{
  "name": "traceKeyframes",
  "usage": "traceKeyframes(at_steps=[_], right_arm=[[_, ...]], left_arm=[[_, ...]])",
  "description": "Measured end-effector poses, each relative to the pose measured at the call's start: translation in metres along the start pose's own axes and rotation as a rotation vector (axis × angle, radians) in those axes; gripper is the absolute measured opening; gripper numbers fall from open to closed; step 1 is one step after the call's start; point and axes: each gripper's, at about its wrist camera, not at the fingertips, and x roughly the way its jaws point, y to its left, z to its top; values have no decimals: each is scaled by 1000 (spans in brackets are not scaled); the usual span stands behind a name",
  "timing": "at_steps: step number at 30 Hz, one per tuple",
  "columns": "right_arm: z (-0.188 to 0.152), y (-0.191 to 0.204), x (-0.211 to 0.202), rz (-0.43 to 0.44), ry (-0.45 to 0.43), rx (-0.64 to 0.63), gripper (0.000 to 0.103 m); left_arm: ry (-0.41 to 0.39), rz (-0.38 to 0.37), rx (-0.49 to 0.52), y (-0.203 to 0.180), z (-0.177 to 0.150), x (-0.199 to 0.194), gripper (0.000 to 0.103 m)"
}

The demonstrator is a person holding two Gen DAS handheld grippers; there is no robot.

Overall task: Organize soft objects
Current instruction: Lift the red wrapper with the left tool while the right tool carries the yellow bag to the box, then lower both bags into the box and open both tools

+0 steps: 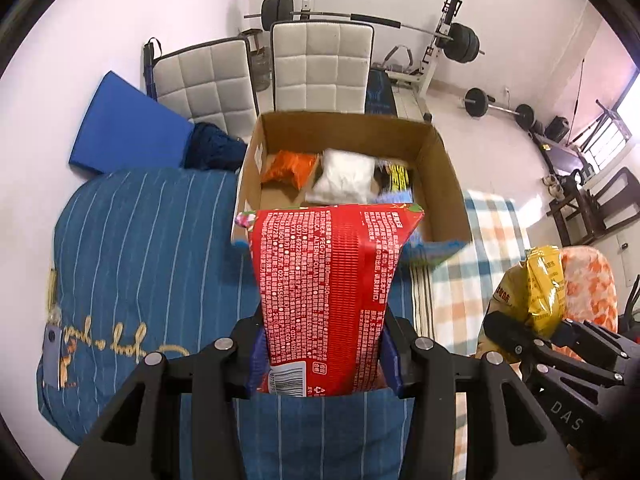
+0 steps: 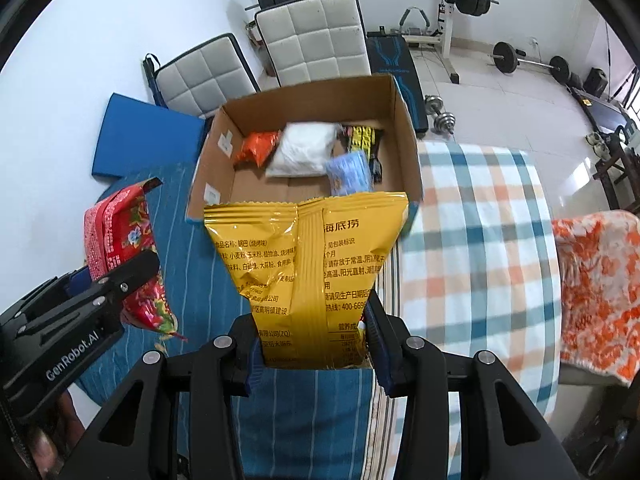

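My left gripper (image 1: 322, 356) is shut on a red printed packet (image 1: 328, 280) and holds it above the blue striped bedding, just short of the open cardboard box (image 1: 444, 184). My right gripper (image 2: 314, 340) is shut on a yellow snack bag (image 2: 308, 256), held in front of the same box (image 2: 404, 140). The box holds an orange packet (image 2: 258, 146), a white soft bag (image 2: 306, 148), a light blue packet (image 2: 350, 174) and a black-and-yellow packet (image 2: 362, 138). The left gripper with the red packet (image 2: 120, 236) shows at the left of the right wrist view.
The box sits on a bed with a blue striped quilt (image 1: 152, 248) and a plaid sheet (image 2: 480, 248). An orange-and-white cloth (image 2: 600, 280) lies at the right. Two white padded chairs (image 1: 320, 68), a blue mat (image 1: 128, 124) and weight equipment (image 1: 456, 44) stand beyond.
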Motion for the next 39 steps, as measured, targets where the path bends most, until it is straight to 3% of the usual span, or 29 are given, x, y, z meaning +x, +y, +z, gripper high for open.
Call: traceKeyframes(at_steps=[9,17,23,28,39], right_arm=[[83,8,48,45,46,13,46],[135,9,128,54,152,38,46],[141,11,192,41,252,33,46],[141,10,238,34,323,32,46],[134,16,297,46,432,3,46]], left_arm=[[25,12,-1,15,71,38,43],[131,21,-22,29,115,108,43],[278,-29,-51,35,125,169,43],[362,-24,-86,41,123,212,43],[545,-71,-103,46,115,275,43]])
